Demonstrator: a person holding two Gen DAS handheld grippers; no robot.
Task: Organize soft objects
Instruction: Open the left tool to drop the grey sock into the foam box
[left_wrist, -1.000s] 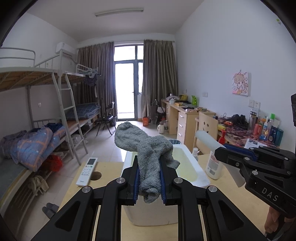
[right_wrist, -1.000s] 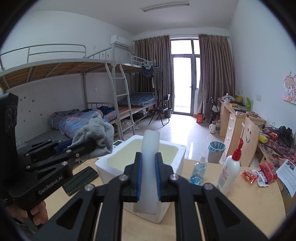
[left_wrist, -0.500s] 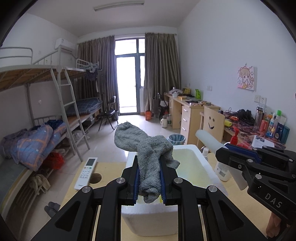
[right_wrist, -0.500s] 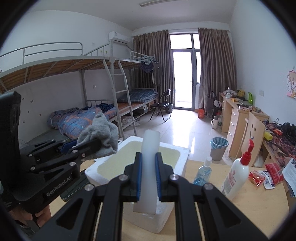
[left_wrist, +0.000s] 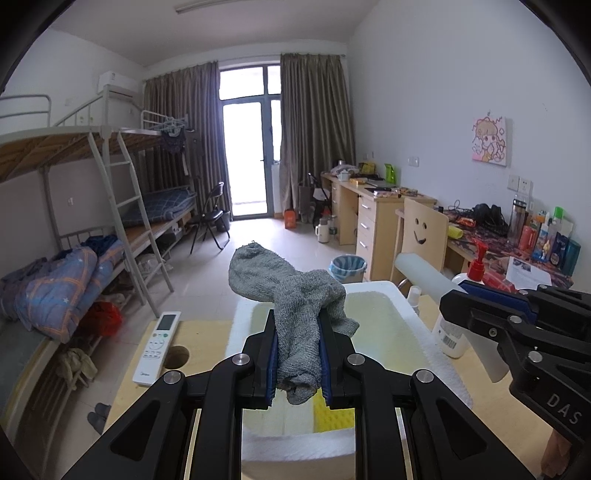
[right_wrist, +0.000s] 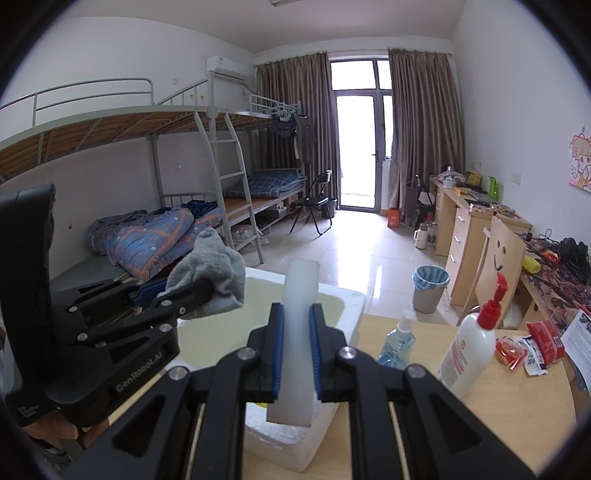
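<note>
A grey sock (left_wrist: 295, 317) is clamped between the blue pads of the left hand-held gripper (left_wrist: 298, 363), its toe end drooping below the jaws and its cuff rising up and away to the far left. A white foam strip (right_wrist: 298, 332) is pinched in the right hand-held gripper (right_wrist: 297, 356), whose jaws are closed on it almost fully; the strip's long axis runs along the fingers, pointing up and away from the camera. Both items are carried above a white foam box (left_wrist: 391, 288) that stands on the table (right_wrist: 480, 417), and both are held clear of its yellowish floor. In the left wrist view, the open box lies directly ahead of and below the sock, so that the sock is judged to be the better placed of the two for release. A yellow sponge (left_wrist: 332, 415) is seen in the near part of the box, just under the jaws. The strip is held over the near right corner of the box, and its lower end is seen in front of the box wall; whether it would clear the rim cannot be told. The coming move is judged to turn on lowering each piece into the cavity before the jaws are opened. A remote (left_wrist: 157, 347) lies on the table left of the box, and a pump bottle (right_wrist: 471, 350) and a spray bottle (right_wrist: 397, 343) stand to its right, well clear of the path.
</note>
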